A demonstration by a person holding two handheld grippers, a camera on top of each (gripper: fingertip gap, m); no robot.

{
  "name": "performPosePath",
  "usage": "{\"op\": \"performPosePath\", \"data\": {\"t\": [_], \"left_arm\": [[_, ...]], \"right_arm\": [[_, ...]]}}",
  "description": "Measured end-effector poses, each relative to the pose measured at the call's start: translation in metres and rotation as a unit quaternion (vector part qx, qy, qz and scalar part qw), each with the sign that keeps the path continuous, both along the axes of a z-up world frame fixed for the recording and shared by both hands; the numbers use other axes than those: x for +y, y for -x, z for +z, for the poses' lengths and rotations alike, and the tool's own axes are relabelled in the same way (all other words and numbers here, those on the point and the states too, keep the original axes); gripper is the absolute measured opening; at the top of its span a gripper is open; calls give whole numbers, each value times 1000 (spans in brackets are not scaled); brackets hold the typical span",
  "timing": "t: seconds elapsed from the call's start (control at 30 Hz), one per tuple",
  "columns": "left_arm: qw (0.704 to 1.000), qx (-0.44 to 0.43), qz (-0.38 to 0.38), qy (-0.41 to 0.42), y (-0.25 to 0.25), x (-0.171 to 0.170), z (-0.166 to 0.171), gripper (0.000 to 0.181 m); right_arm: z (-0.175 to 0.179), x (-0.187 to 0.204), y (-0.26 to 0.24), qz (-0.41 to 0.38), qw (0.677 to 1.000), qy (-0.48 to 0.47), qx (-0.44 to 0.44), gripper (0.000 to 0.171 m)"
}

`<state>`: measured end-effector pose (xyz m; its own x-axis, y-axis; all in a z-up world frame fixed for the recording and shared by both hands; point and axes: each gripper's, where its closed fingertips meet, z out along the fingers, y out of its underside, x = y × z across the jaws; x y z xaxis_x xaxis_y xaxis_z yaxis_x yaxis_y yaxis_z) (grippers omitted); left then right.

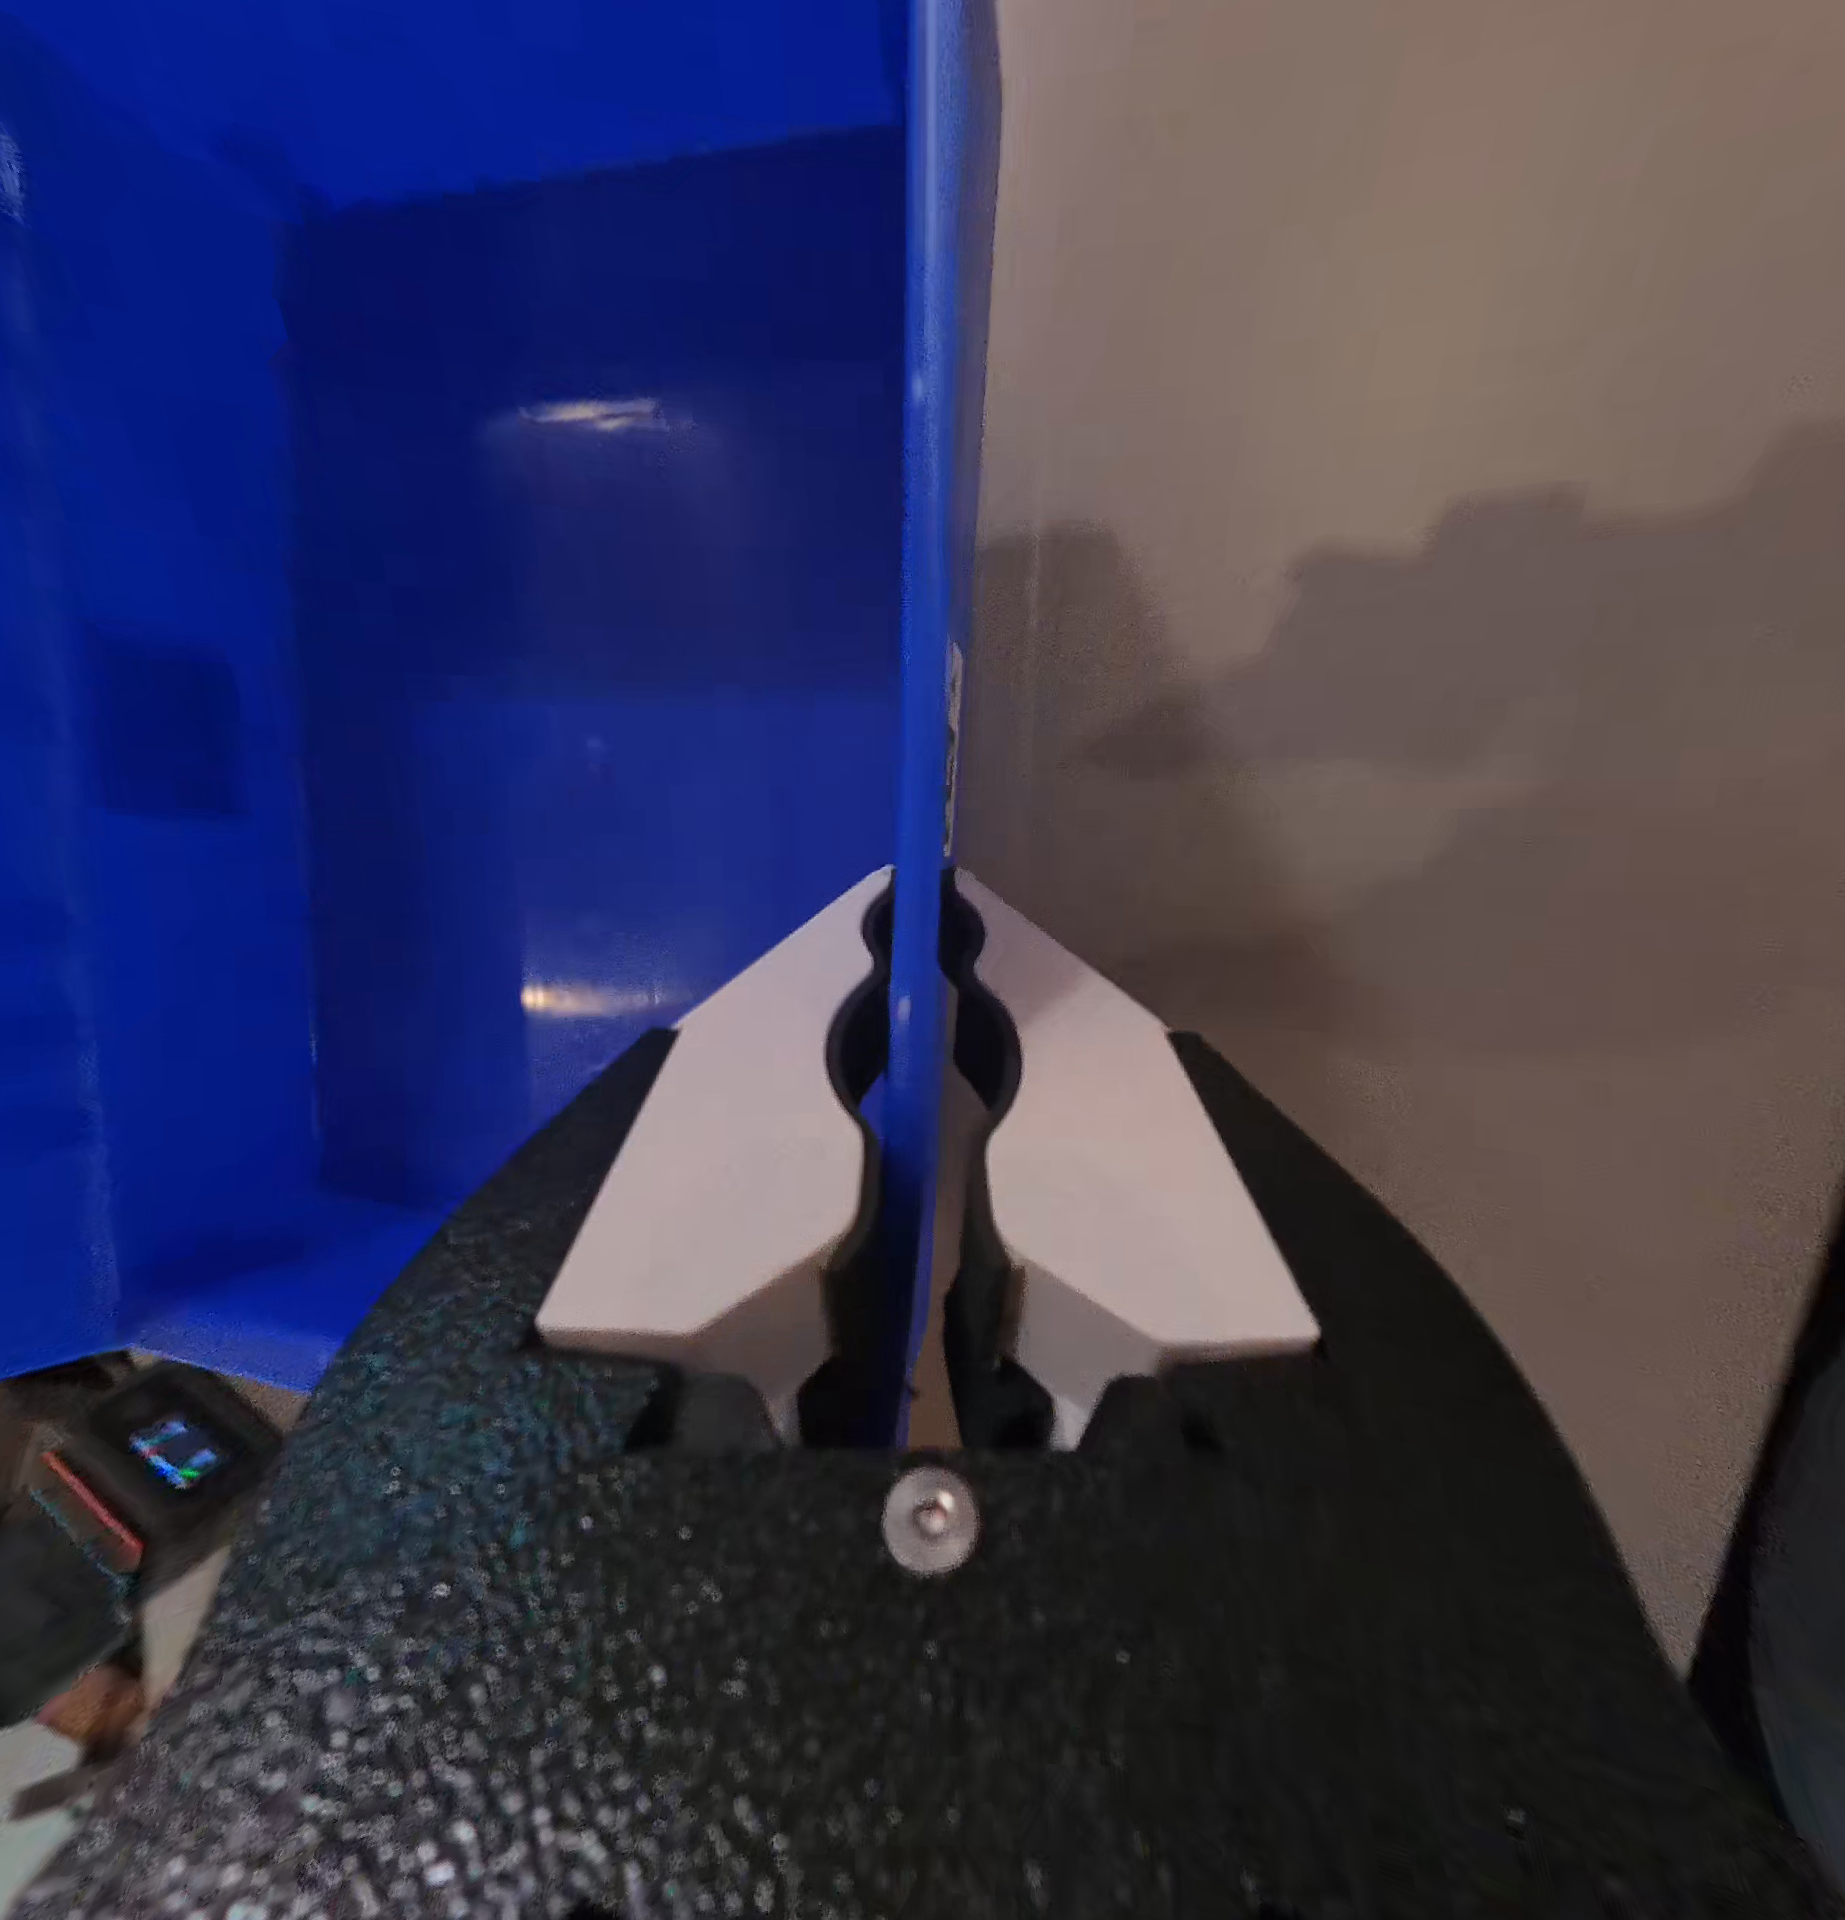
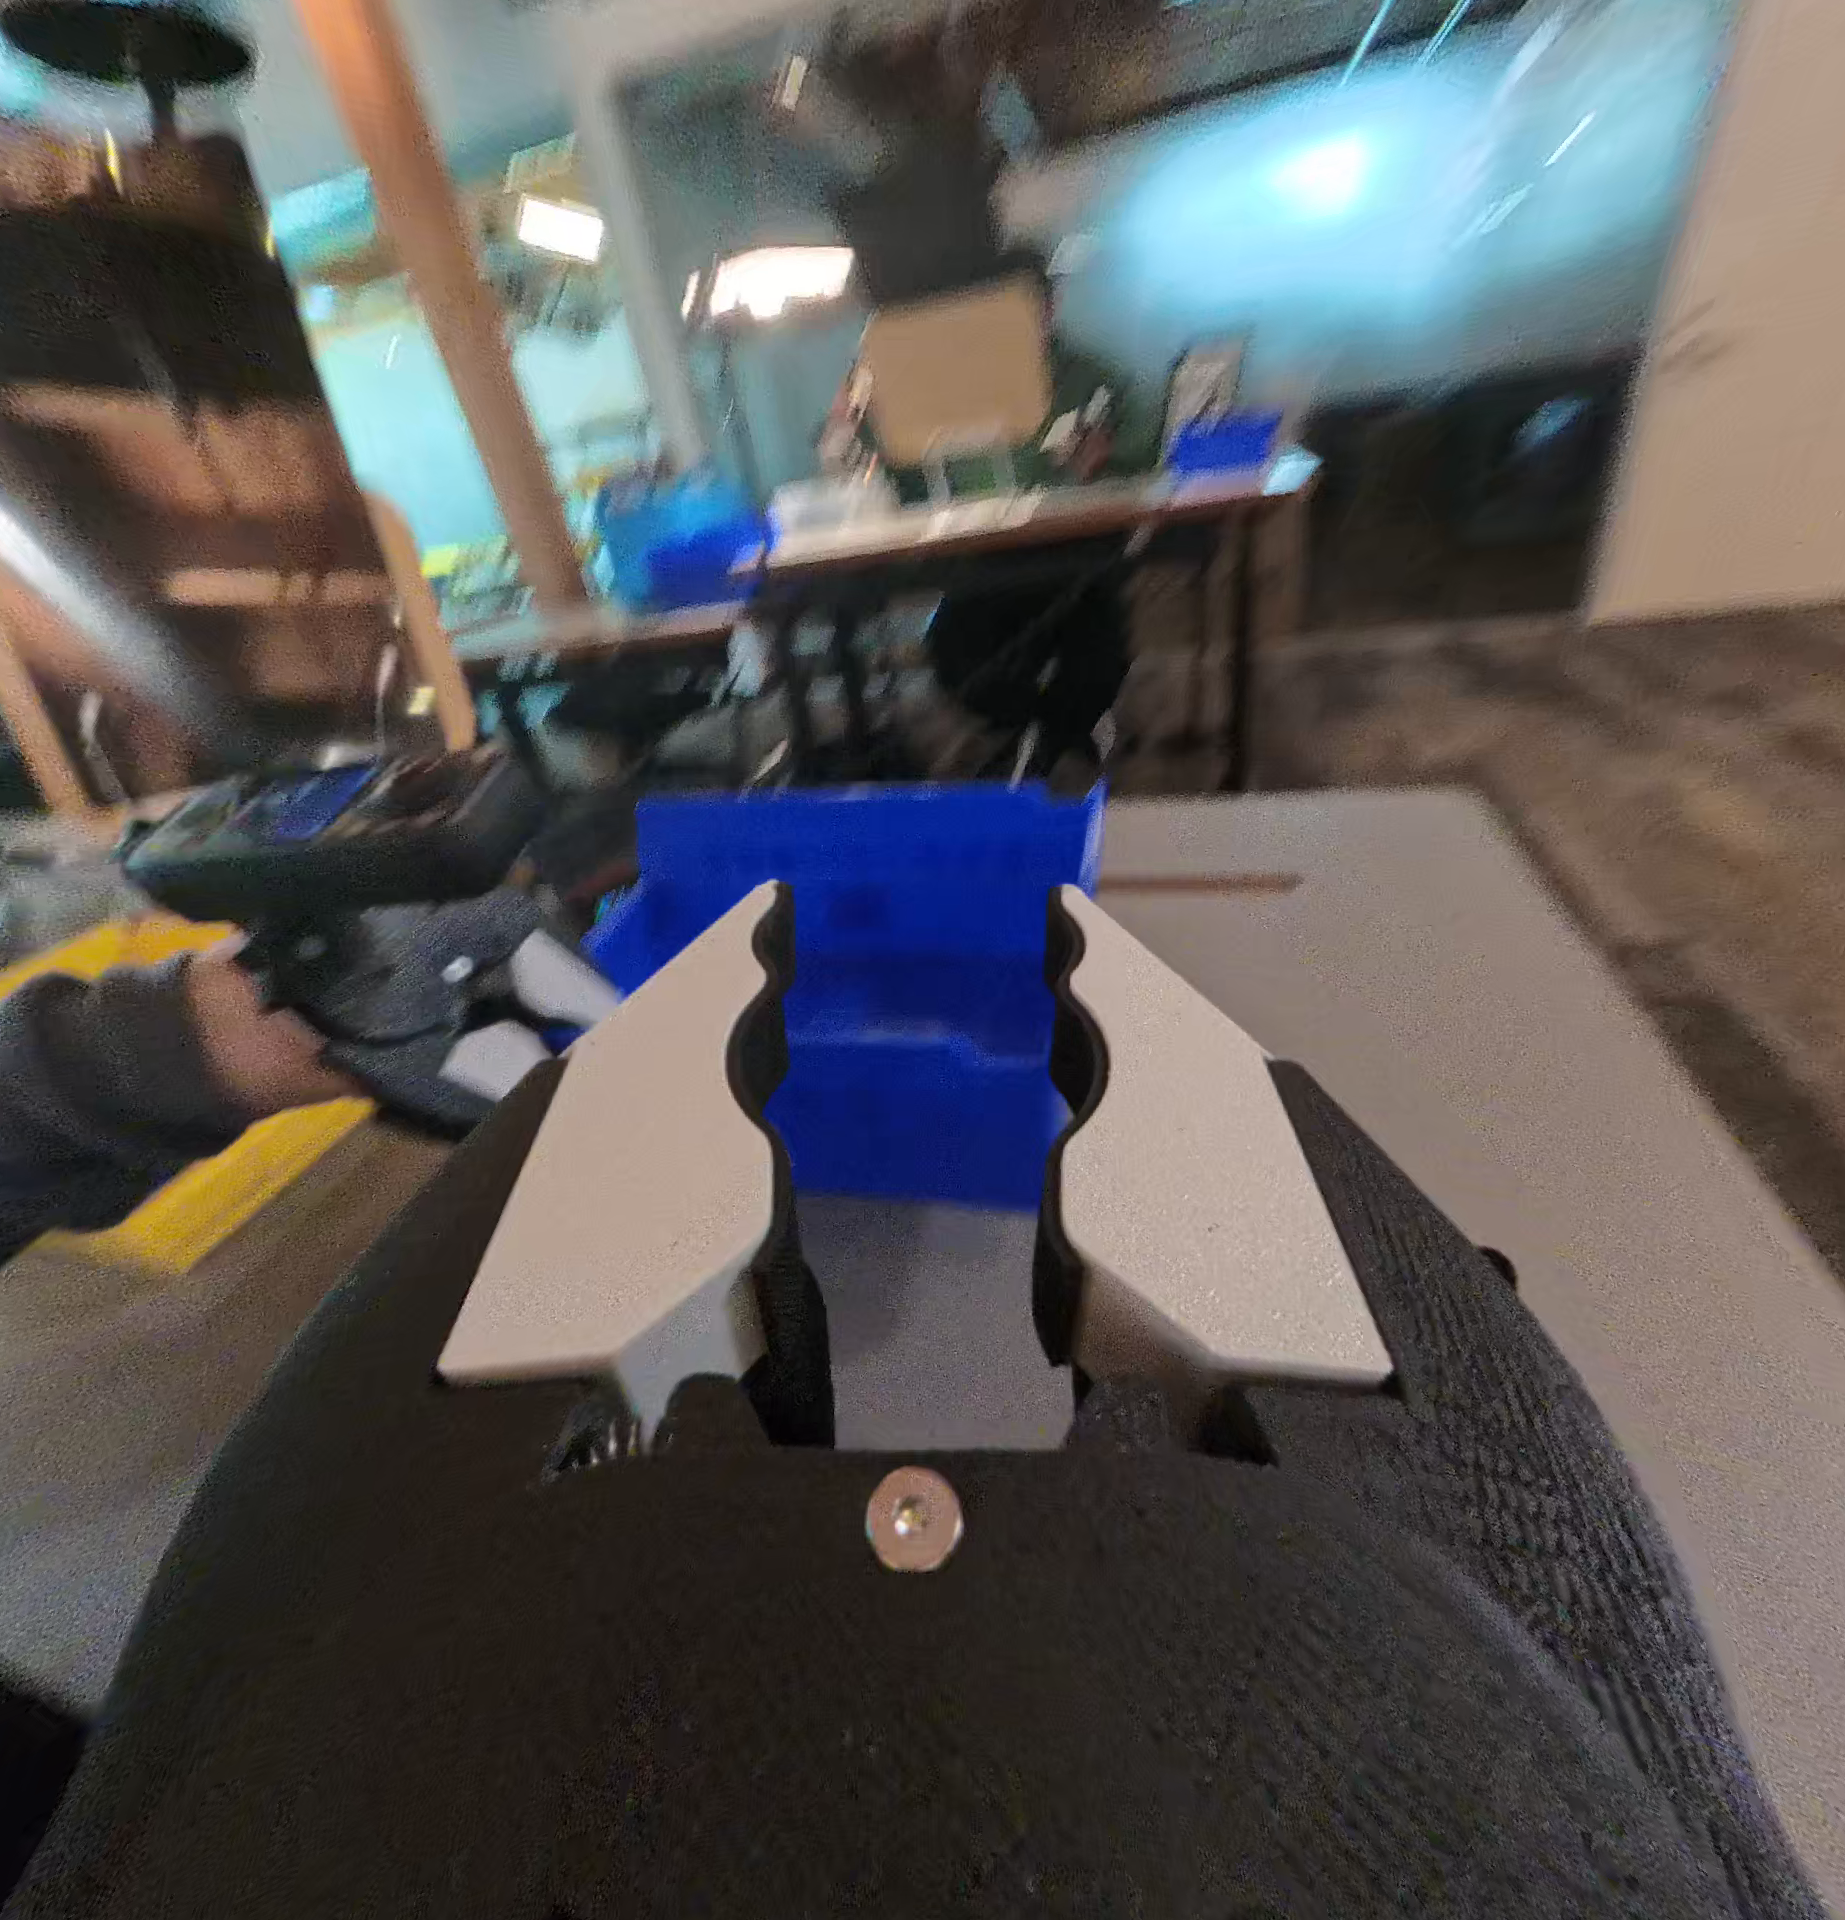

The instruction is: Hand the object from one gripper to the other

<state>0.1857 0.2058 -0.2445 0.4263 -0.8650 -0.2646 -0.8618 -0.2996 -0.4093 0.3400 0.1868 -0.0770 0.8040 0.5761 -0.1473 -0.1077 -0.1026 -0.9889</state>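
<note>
A blue plastic bin [image 1: 585, 623] fills the left half of the left wrist view, open side toward the camera. My left gripper [image 1: 923, 883] is shut on the bin's right-hand wall, which runs straight up between its white fingers. In the right wrist view the same bin [image 2: 866, 842] sits just past my right gripper [image 2: 918, 904], near the left edge of the grey table [image 2: 1417, 1039]. The right gripper is open and empty, and the bin shows through the gap between its fingers. The left gripper [image 2: 575, 997] also shows there, holding the bin's left side.
A person's dark sleeve [image 2: 66, 1070] reaches in from the left. Yellow floor tape [image 2: 222, 1174] lies below the table's left edge. Farther tables [image 2: 1001, 520] with blue bins stand behind, blurred. A black device with a small screen [image 1: 159, 1455] shows at lower left. The left gripper's tips are roughly 25 centimetres from the right gripper's.
</note>
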Motion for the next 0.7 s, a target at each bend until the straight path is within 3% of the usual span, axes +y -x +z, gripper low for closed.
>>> {"op": "performPosePath", "data": {"t": [0.1, 0.17, 0.37, 0.43, 0.5, 0.6, 0.7], "left_arm": [[998, -38, 56, 10, -18, 15, -21, 5], [994, -65, 82, 30, -28, 16, -30, 5], [987, -24, 160, 10, -27, 33, -49, 7], [982, -22, 188, -23, -31, 42, -42, 64], [985, -63, 158, 7, -58, 33, -40, 120], [982, -159, 99, 23, -100, 16, -20, 150], [972, -210, 85, -58, -95, 15, 21, 151]], "right_arm": [[-28, 26, 23, 6, 998, 29, -57, 45], [-31, 34, 36, 21, 998, 28, -48, 42], [-45, 52, 52, 33, 997, 37, -53, 39], [-46, 53, 48, 29, 998, 40, -50, 40], [-44, 54, 40, 15, 998, 42, -36, 40], [-44, 55, 23, -10, 998, 58, -16, 40], [-49, 54, 8, -35, 997, 69, -31, 43]]}}
